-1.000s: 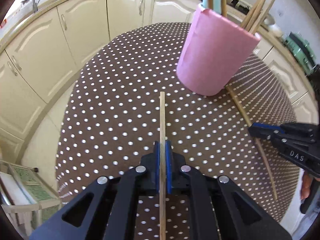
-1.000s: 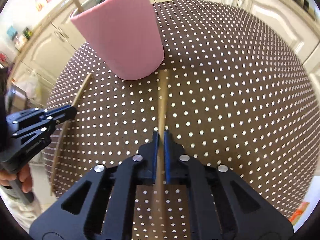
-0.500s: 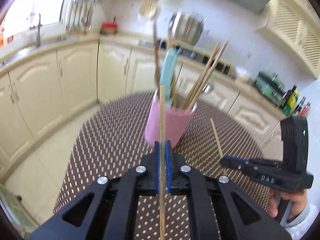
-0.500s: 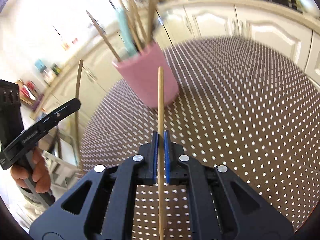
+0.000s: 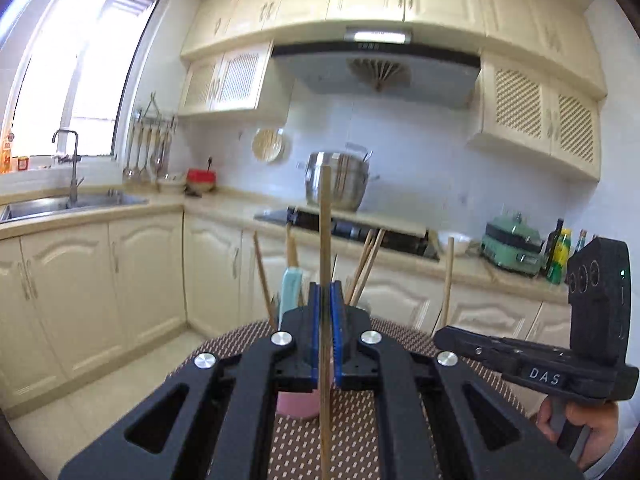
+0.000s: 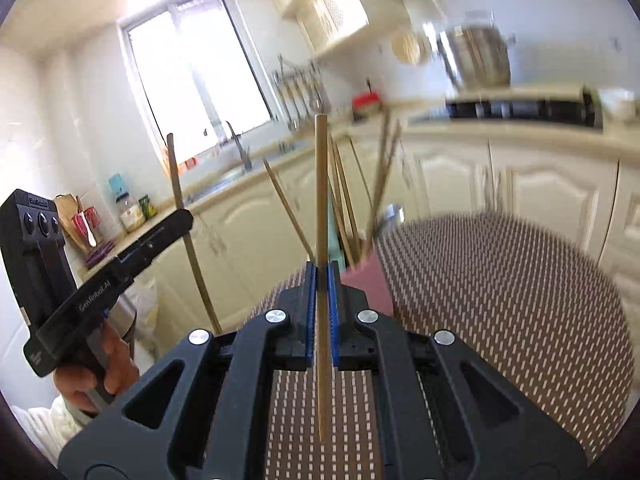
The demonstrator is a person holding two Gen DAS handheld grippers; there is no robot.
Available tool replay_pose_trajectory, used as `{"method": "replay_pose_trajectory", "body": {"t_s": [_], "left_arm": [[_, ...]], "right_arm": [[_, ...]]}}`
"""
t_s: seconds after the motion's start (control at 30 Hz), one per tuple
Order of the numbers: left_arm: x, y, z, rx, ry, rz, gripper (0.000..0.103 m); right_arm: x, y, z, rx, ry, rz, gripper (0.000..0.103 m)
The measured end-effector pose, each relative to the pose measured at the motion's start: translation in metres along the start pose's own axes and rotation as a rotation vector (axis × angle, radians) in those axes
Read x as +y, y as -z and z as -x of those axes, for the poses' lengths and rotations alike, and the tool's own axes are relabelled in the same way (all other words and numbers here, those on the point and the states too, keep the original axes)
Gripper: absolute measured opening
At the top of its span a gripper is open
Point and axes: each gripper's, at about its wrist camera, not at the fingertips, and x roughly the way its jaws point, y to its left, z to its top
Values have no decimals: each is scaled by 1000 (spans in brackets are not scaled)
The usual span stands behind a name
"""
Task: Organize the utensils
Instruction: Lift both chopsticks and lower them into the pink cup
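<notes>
Two grippers now up off the dotted tabletop (image 6: 520,280), where a second ago both pointed down at it; the lift reads as carry phase toward the pink holder (image 6: 366,284), just ahead and below. Left gripper (image 5: 325,320) pinches one chopstick (image 5: 325,220), near level. Right gripper (image 6: 320,300) pinches the other chopstick (image 6: 321,180), tilted slightly down. Both sticks stand upright in the jaws, not yet dropped in.
</notes>
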Motion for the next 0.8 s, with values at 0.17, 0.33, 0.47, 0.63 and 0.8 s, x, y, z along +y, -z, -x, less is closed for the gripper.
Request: {"method": "replay_pose_trajectory", "body": {"t_s": [0.17, 0.33, 0.47, 0.63, 0.8], "left_arm": [[-14, -15, 1, -141, 5, -19, 5], [-23, -29, -13, -215, 9, -28, 5], [-22, -34, -29, -260, -11, -24, 5], [-19, -32, -55, -286, -42, -24, 5], [-14, -23, -81, -282, -81, -37, 5]], "right_arm": [[13, -18, -4, -123, 20, 52, 6], [20, -38, -13, -221, 26, 95, 6], [21, -46, -16, -284, 42, 121, 6], [13, -55, -31, -333, 51, 122, 6], [8, -60, -44, -373, 50, 119, 6]]}}
